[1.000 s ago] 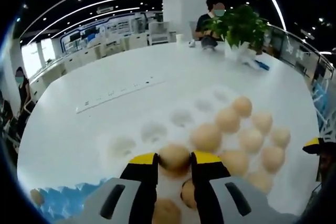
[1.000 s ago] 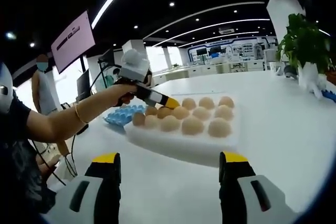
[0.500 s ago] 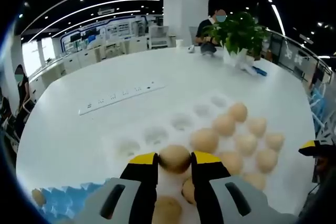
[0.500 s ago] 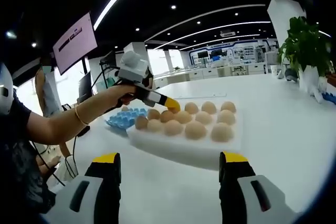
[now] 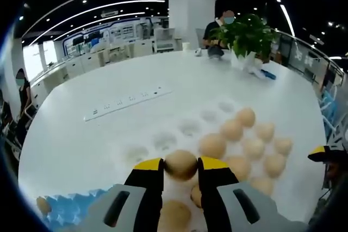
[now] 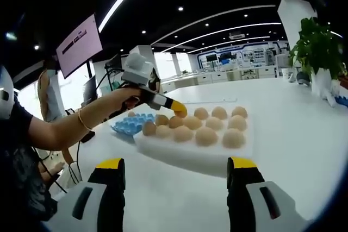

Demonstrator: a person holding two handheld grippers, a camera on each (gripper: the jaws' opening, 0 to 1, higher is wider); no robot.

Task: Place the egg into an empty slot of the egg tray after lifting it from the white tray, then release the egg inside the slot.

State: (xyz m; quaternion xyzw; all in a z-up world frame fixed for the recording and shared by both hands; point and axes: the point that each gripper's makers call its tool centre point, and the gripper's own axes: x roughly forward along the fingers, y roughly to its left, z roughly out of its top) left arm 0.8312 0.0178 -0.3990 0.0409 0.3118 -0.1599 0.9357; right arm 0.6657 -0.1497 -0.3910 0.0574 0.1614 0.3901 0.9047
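A tan egg [image 5: 180, 164] sits between the yellow-tipped jaws of my left gripper [image 5: 180, 161], which is shut on it just above the white tray [image 5: 187, 129]. The tray has several eggs on its right side and empty hollows on its left. The blue egg tray [image 5: 62, 209] lies at the lower left with one egg [image 5: 43, 205] in it. In the right gripper view, the left gripper [image 6: 176, 108] hovers over the white tray [image 6: 190, 153], near the blue egg tray [image 6: 128, 125]. My right gripper [image 6: 176, 164] is open and holds nothing, short of the tray.
A long power strip [image 5: 128, 101] lies on the white table beyond the tray. A potted plant [image 5: 247, 31] and a seated person [image 5: 217, 25] are at the far end. A person's arm [image 6: 70, 126] reaches in from the left; a wall screen [image 6: 80, 44] hangs behind.
My left gripper has risen a little with the egg, so the white tray looks lower and farther. The right gripper stays open and nearly still.
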